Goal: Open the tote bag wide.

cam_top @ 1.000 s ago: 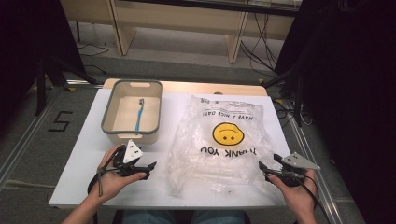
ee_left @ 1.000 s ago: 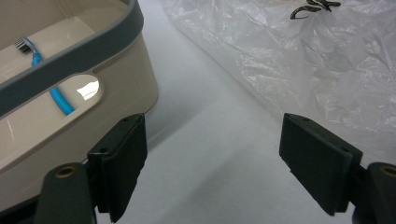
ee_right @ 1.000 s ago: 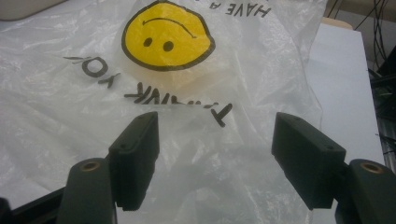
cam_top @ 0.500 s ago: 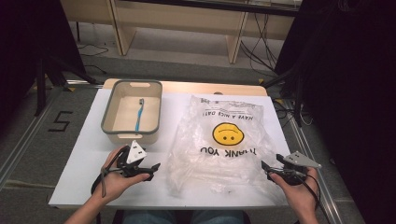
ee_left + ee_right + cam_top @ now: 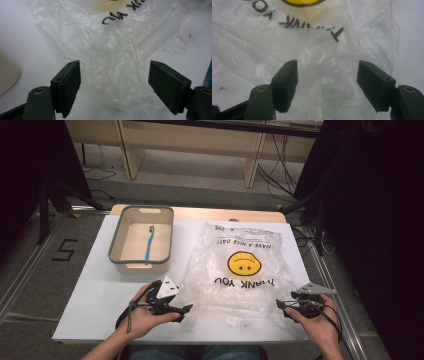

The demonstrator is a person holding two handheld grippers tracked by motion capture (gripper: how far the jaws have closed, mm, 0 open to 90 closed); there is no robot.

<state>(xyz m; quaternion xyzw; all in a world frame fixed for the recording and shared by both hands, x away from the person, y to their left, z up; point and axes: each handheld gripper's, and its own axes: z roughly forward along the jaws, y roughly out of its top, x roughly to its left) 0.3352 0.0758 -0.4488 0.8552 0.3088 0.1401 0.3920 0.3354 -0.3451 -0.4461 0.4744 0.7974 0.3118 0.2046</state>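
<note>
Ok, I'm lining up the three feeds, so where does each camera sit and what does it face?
High view: above the person's side, facing forward and down on the table; both forearms, left gripper, right gripper.
Left gripper view: rides that gripper, looks between its open jaws at the plastic bag.
Right gripper view: likewise, open jaws, the bag's print.
All three share the bag.

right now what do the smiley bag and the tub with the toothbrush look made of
Bag: thin clear plastic film, glossy; it crinkles and the table shows through. Tub: looks like matte moulded plastic, grey rim, cream inside. Toothbrush: probably blue plastic; too small to tell more.
</note>
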